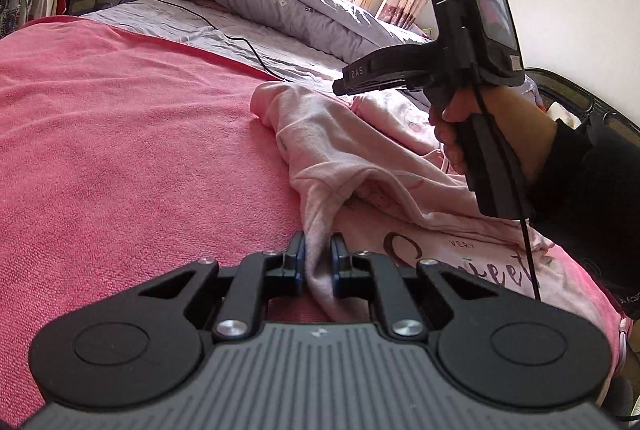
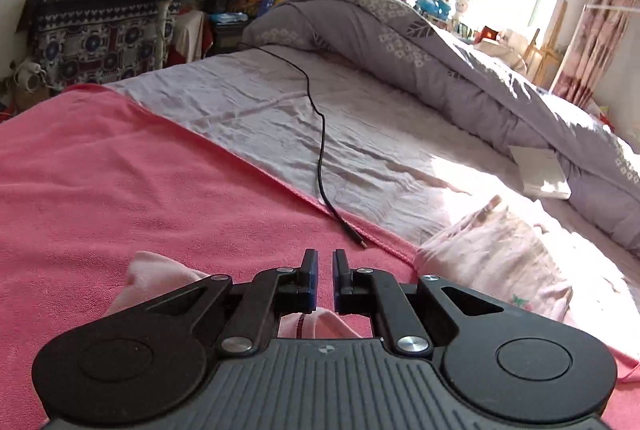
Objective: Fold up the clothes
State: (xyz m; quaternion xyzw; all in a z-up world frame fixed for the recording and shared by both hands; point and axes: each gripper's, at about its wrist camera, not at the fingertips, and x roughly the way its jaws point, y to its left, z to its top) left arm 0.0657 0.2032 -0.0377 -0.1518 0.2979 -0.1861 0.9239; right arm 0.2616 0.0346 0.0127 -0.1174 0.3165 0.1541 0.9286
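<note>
A pale pink garment (image 1: 332, 158) with dark lettering lies crumpled on the pink towel (image 1: 120, 150) that covers the bed. My left gripper (image 1: 318, 242) is shut on a fold of it, and the cloth runs up between the two pads. A hand (image 1: 452, 134) holds my right gripper (image 1: 340, 86) above the garment's far part, its fingers together and pointing left. In the right wrist view the right gripper (image 2: 325, 258) hangs over the pink towel (image 2: 120, 190), shut with nothing between its pads. Part of the pale garment (image 2: 156, 274) shows below and left of it.
A black cable (image 2: 320, 150) trails across the grey sheet, and its plug rests at the towel's edge. Rolled along the far side is a grey patterned quilt (image 2: 440, 62), with a white box (image 2: 544, 178) under its edge. More pale pink cloth (image 2: 492, 250) lies right.
</note>
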